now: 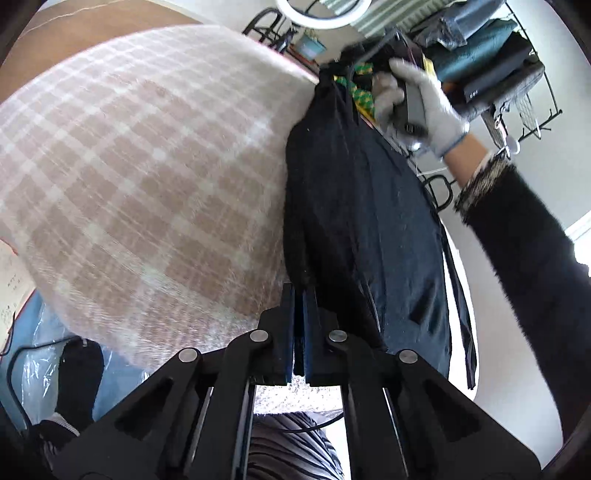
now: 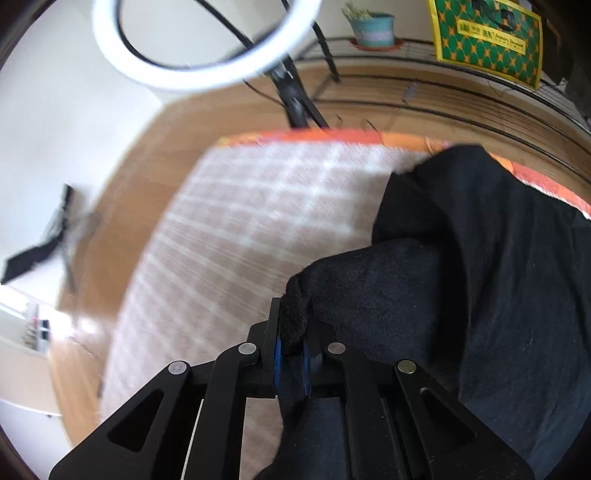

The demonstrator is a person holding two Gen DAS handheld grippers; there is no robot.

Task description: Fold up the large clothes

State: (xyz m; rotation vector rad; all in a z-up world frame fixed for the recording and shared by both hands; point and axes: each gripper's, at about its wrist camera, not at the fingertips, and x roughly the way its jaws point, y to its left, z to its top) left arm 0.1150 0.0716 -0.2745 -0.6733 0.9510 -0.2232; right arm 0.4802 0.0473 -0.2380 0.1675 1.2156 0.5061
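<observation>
A large black garment (image 1: 354,206) hangs stretched in the air between both grippers, over a beige checked blanket (image 1: 140,155). My left gripper (image 1: 299,295) is shut on the garment's near corner. The right gripper, held in a grey-gloved hand (image 1: 417,99), grips the far end at the top of the left wrist view. In the right wrist view my right gripper (image 2: 293,332) is shut on a bunched edge of the black garment (image 2: 480,277), which drapes to the right over the blanket (image 2: 258,229).
A ring light (image 2: 207,48) on a stand, a potted plant (image 2: 373,26) and a green patterned bag (image 2: 487,40) stand on the wood floor beyond the blanket. A rack with folded clothes (image 1: 487,55) is at the far right. Plastic bags (image 1: 40,354) lie at the near left.
</observation>
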